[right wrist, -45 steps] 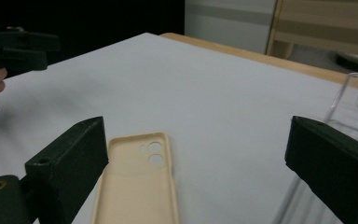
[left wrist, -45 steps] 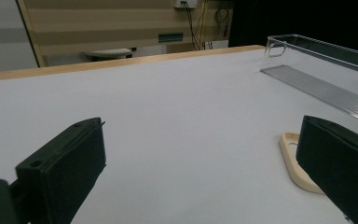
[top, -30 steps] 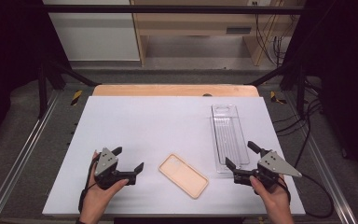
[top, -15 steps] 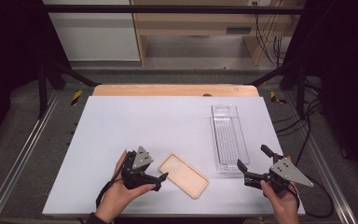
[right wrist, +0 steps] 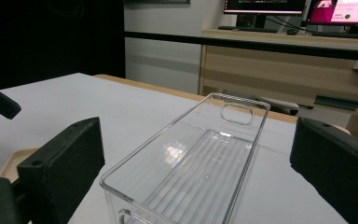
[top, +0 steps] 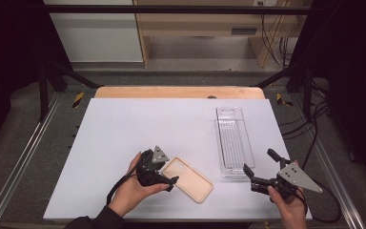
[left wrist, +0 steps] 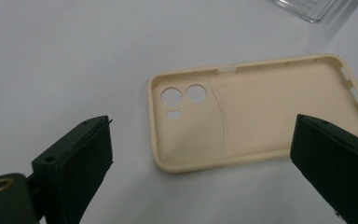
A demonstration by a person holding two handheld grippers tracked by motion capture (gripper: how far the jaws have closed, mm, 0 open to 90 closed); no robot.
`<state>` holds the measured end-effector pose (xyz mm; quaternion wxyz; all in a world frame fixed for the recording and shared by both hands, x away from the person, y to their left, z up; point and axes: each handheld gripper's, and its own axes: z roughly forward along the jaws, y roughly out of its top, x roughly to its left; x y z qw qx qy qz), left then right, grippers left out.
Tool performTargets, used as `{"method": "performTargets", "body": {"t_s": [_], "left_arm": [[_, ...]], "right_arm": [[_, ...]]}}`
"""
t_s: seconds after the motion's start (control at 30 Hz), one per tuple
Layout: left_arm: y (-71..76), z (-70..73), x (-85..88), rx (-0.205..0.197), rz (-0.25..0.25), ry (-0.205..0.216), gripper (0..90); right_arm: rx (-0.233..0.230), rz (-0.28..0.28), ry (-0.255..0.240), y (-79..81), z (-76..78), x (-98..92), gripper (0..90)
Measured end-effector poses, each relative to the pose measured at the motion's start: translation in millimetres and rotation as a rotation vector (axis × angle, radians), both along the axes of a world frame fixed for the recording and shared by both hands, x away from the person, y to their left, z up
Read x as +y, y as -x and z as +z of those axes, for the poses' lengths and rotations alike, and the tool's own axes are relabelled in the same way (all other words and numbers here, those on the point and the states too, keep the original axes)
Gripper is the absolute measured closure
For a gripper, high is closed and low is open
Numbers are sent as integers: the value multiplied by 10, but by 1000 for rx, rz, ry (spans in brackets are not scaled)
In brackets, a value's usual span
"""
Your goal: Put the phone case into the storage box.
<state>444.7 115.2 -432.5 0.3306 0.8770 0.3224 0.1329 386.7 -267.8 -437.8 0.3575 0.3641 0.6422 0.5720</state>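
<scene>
A beige phone case [top: 189, 179] lies inside-up on the white table [top: 138, 124], near the front middle. My left gripper [top: 165, 168] is at the case's left end, open, with nothing between its fingers. In the left gripper view the case [left wrist: 261, 107] lies just ahead of the wide-apart jaws of the left gripper [left wrist: 203, 123], camera holes toward me. My right gripper [top: 258, 161] is open just off the near end of a clear plastic tray [top: 233, 140]. In the right gripper view the tray [right wrist: 200, 158] stretches away between the jaws of the right gripper [right wrist: 198, 126].
A wooden strip [top: 178, 92] borders the table's far edge. Metal frame rails [top: 24, 157] run along both sides. Cables [top: 314, 138] hang at the right. The tray [left wrist: 312, 9] has nothing in it. Bare table surface spreads across the left and far parts.
My left gripper has moved right across the table to the phone case's left end. The right gripper has shifted only slightly near the tray's near end. Both stay open.
</scene>
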Motion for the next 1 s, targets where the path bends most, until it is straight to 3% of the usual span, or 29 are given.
{"method": "performTargets", "body": {"t_s": [0.27,0.6,0.7,0.87,1.0], "left_arm": [[-91,-74,19,62,19,-33,57],[-211,-113,-2,166,13,-18,119],[-239,-126,-10,189,10,-11,188],[-286,-142,-25,213,18,-7,376],[-334,-153,-31,225,36,-9,459]], "right_arm": [[-2,-2,11,12,-1,10,32],[-5,-6,13,20,2,8,33],[1,-7,10,20,-2,12,33],[4,-1,13,22,-9,29,34],[4,0,20,23,-12,39,34]]}}
